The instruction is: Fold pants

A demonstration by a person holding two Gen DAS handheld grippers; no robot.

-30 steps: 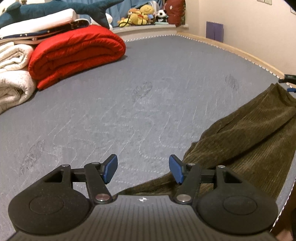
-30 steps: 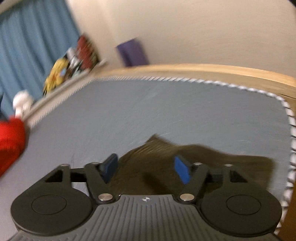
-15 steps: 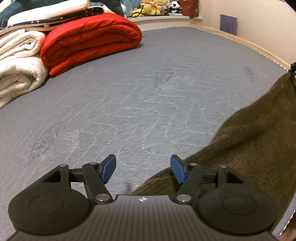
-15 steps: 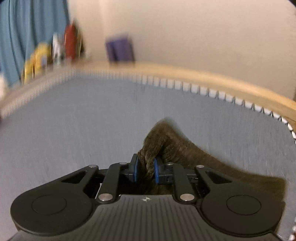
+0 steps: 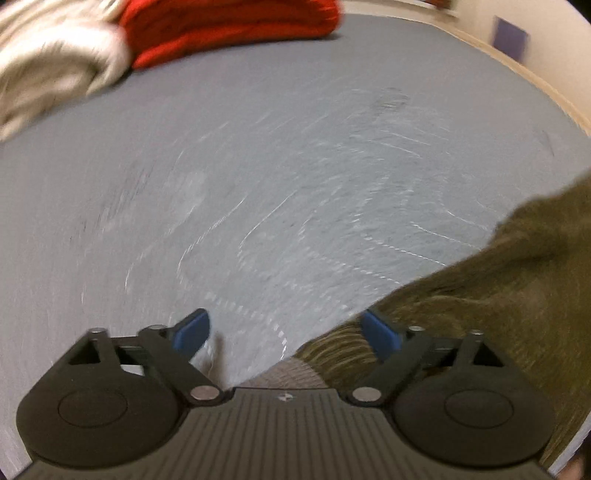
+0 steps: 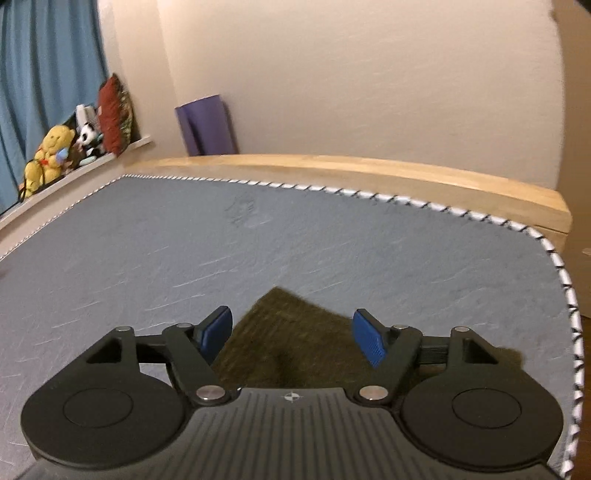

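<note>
The olive-brown corduroy pants (image 5: 517,280) lie on the grey mattress (image 5: 258,166) and stretch from under my left gripper toward the right edge. My left gripper (image 5: 286,332) is open, low over the pants' near end, with cloth by its right finger. In the right wrist view a corner of the pants (image 6: 291,332) lies flat on the mattress (image 6: 258,251) between the fingers of my right gripper (image 6: 291,338), which is open and holds nothing.
A red folded quilt (image 5: 229,26) and white blankets (image 5: 55,66) lie at the mattress's far left. A wooden bed frame (image 6: 369,170) runs along the far edge, with a purple mat (image 6: 207,125) against the wall and stuffed toys (image 6: 48,151) on a ledge.
My right gripper, shut on a bunched pants corner half a second ago, has opened and the corner lies flat. My left gripper has dropped lower and tilted down toward the mattress.
</note>
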